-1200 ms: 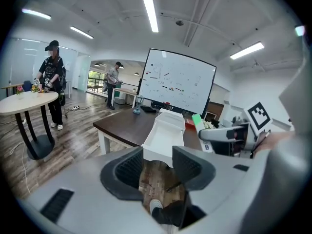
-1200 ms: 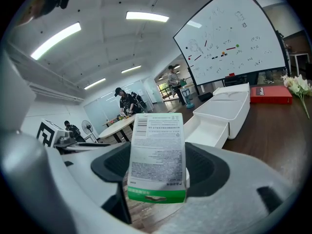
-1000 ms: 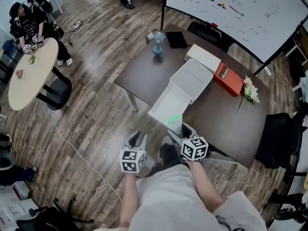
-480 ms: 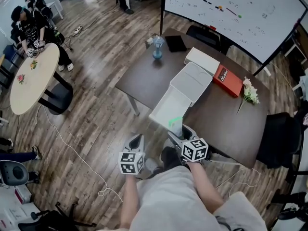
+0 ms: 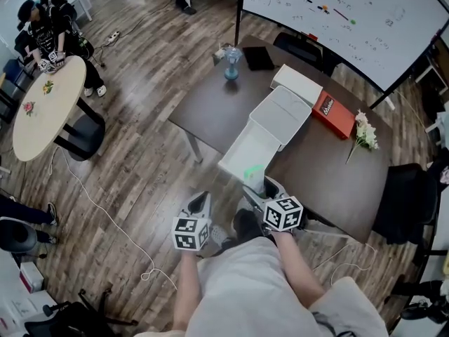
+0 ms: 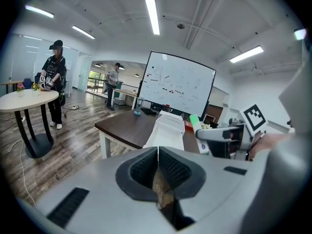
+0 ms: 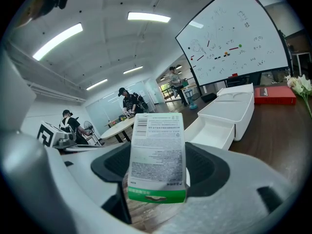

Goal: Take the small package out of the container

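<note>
Left tongs idle, right tongs holding the small package just outside the container.

My left tongs (image 5: 200, 201) are clenched with nothing between them, and they hang beside the counter (image 5: 210, 107), above the wooden floor (image 5: 140, 174). My right tongs (image 5: 261, 187) are grasping the small package (image 7: 157, 155). It stands upright between the pads, with its green band at the bottom. The white container (image 5: 242, 149) lies open on the counter just ahead of the package, and the package is not inside it. I judge that the taking-out step is almost finished. The next move calls for bringing the package to a free place and releasing it gently, because it looks thin and light.
</note>
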`<action>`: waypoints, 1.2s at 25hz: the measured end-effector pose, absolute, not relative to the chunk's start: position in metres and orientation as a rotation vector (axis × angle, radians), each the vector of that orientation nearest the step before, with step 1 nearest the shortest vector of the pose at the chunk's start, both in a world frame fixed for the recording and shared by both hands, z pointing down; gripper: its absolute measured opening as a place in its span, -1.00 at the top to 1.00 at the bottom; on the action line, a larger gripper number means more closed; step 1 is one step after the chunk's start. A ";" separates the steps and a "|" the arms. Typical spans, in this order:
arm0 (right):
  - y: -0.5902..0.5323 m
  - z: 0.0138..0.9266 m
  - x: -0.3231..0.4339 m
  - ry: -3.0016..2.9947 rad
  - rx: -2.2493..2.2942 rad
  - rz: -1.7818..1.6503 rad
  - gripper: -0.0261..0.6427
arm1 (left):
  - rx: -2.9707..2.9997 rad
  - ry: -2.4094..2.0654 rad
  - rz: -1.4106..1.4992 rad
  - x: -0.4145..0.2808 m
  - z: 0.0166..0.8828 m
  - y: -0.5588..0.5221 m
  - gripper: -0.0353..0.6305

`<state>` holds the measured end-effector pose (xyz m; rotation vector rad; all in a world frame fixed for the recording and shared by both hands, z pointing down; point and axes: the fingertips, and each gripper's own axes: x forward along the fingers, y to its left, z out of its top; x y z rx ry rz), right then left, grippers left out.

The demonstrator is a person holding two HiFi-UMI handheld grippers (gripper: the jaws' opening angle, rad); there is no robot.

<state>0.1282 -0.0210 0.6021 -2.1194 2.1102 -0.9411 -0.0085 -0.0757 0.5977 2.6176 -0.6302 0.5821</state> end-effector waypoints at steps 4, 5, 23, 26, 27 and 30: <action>-0.023 0.601 0.127 2.105 -2.117 -0.927 -0.12 | 2.615 -0.615 0.590 -0.009 0.601 -0.073 0.87; -0.022 0.602 0.127 2.105 -2.120 -0.925 -0.12 | 2.614 -0.614 0.592 -0.009 0.602 -0.073 0.87; -0.022 0.601 0.125 2.107 -2.128 -0.915 -0.12 | 2.615 -0.597 0.597 -0.010 0.606 -0.073 0.87; -0.022 0.601 0.125 2.110 -2.132 -0.915 -0.12 | 2.615 -0.598 0.595 -0.009 0.605 -0.075 0.87; -0.022 0.601 0.124 2.111 -2.133 -0.916 -0.12 | 2.616 -0.598 0.594 -0.009 0.605 -0.075 0.87; -0.023 0.601 0.124 2.113 -2.137 -0.916 -0.12 | 2.616 -0.598 0.589 -0.009 0.604 -0.075 0.87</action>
